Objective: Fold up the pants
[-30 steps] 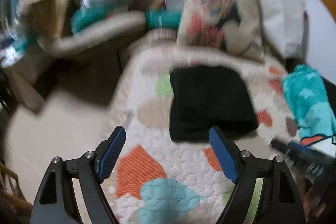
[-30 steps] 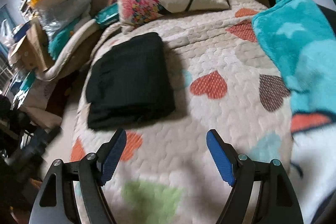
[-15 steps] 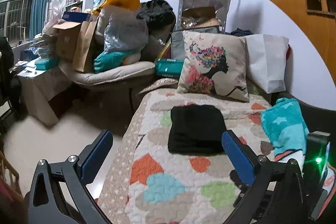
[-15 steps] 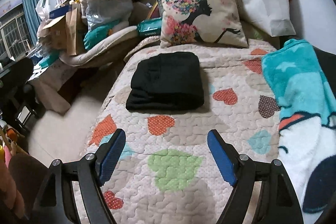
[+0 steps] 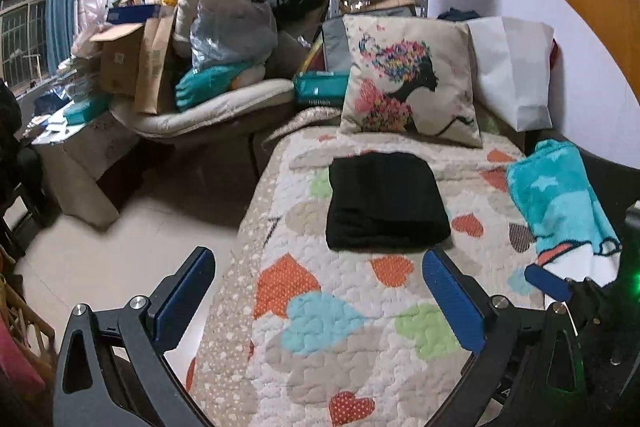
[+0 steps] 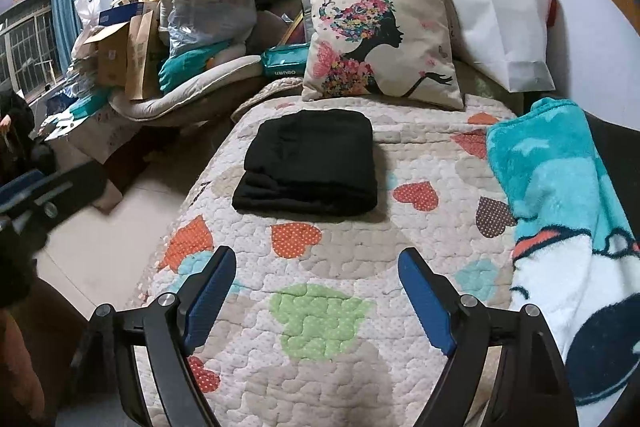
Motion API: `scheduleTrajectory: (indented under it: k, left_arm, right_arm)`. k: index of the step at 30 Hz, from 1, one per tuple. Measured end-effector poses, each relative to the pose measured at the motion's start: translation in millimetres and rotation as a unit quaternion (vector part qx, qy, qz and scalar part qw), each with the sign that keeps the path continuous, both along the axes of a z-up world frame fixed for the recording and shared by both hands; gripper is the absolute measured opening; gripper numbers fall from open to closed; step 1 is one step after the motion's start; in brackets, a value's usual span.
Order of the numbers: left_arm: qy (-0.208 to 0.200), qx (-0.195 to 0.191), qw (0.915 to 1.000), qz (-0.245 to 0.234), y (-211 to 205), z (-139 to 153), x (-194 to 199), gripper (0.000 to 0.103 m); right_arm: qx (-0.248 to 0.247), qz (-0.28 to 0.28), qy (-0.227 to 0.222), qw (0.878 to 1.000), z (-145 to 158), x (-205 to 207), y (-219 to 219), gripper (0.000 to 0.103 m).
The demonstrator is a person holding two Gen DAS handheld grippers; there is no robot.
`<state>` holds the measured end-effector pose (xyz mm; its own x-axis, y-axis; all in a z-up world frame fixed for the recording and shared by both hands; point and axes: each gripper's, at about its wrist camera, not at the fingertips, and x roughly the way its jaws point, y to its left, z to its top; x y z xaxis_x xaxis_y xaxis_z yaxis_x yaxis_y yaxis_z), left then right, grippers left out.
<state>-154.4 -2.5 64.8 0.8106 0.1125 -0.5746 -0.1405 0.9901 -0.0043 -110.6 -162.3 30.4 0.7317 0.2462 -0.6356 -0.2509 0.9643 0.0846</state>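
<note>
Lying folded: black pants (image 6: 310,163), compact rectangle, on quilt (image 6: 352,267).

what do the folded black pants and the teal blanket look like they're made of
Folded black pants: seemingly a soft matte knit or fleece, with no sheen and thick rounded fold edges. Teal blanket: plush fleece, judging by its fuzzy, tufted pile.

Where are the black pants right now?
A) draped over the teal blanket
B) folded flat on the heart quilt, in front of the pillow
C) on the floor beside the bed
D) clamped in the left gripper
B: the black pants lie as a folded stack on the heart quilt, just in front of the pillow, with both grippers open and away from them.
</note>
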Motion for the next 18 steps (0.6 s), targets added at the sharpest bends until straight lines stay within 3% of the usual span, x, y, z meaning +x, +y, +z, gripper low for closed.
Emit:
scheduleTrajectory:
  k: [18]
  left_arm:
    - [0.067,-0.046,0.9966,-0.012,5.3,-29.5,28.4,0.103]
  right_arm:
    - [-0.019,-0.006,0.024,1.000,-12.4,12.1,2.0,0.089]
